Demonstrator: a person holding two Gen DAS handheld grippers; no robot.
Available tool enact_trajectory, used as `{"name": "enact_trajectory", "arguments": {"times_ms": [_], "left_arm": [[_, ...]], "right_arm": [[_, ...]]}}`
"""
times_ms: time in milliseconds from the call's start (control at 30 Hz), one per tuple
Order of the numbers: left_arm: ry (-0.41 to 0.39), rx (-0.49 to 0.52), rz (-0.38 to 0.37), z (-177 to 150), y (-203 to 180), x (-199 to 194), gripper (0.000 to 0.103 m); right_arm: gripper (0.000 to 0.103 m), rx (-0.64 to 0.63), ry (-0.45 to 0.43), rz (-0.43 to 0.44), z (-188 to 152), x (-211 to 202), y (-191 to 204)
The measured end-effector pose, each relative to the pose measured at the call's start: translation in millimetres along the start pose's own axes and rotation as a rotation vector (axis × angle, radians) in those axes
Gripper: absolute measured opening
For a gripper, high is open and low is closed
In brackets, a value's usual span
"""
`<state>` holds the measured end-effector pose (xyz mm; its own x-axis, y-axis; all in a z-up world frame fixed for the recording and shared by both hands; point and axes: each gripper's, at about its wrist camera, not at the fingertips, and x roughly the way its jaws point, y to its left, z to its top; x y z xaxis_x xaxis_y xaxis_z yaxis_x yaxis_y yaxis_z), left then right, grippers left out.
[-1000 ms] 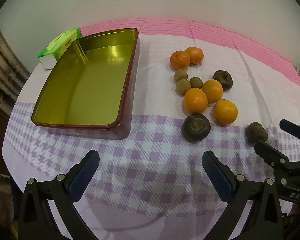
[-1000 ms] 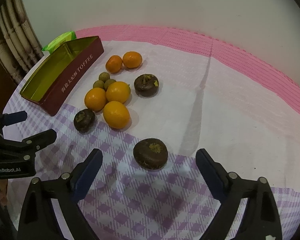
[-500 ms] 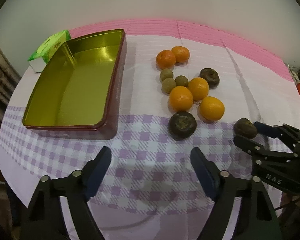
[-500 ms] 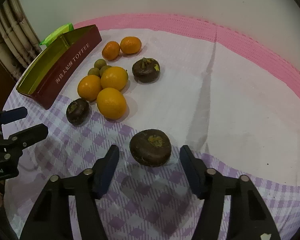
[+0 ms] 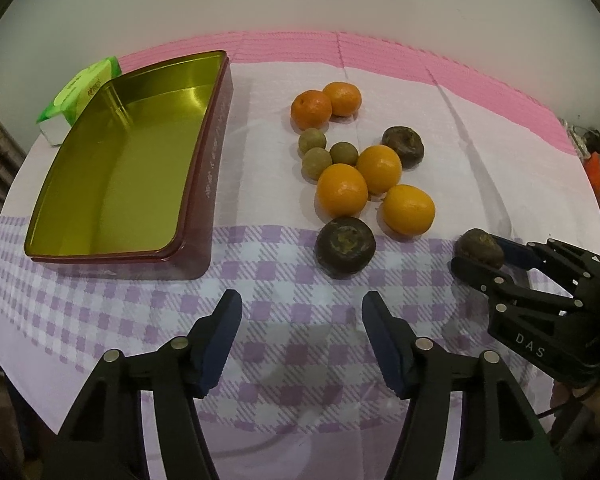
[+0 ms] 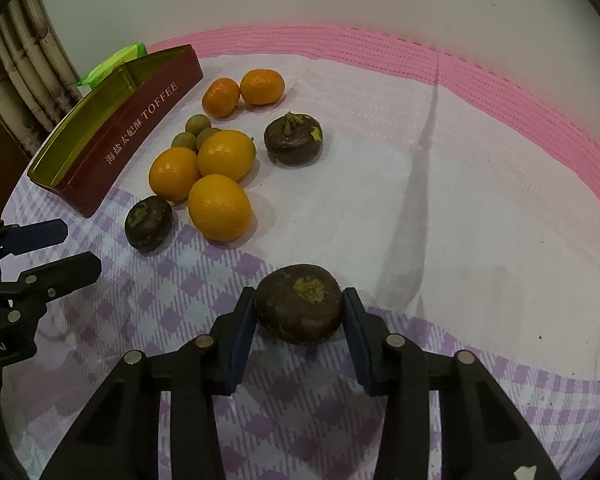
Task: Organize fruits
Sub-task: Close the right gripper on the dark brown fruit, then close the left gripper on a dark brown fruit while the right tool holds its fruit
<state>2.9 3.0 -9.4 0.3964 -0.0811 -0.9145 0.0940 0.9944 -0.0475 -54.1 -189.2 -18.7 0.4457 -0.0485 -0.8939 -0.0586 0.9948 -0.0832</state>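
Right now the table (image 5: 480, 152) wears a cloth that is pink at the far edge, white in the middle and purple checked near the front. On its left side sits an open tin (image 5: 124, 172), gold inside and dark red outside, with nothing in it. A green packet (image 5: 76, 92) lies just behind the tin.

Next come the grippers. The right gripper (image 6: 299, 307) has just been closing, and its blue jaws now press on both sides of a dark brown fruit (image 6: 300, 304) that rests on the checked part. The left gripper (image 5: 302, 328) has also just been closing, but its jaws are still apart, with only cloth between them.

Then the fruits in the middle of the table. Five oranges (image 5: 342, 196) lie close together. Two more dark fruits (image 5: 345, 247) sit near them, one at the front and one at the back. Three small round greenish fruits (image 5: 316, 160) huddle beside the oranges.
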Motion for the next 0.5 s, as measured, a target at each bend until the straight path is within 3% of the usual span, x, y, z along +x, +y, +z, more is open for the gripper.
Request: {"name": "enact_trajectory", "arguments": {"times_ms": [200,500], "left_arm": [[0.010,-0.005,-0.021,4.2,0.5,6.4,0.063],[-0.003,0.008,-0.048,12.8,-1.3,12.9,0.063]], "right_arm": [[0.040,0.012,-0.015,-0.027,7.5,2.7,-8.4],[0.040,0.064,-0.102,-0.126,58.4,22.4,-48.6]]}}
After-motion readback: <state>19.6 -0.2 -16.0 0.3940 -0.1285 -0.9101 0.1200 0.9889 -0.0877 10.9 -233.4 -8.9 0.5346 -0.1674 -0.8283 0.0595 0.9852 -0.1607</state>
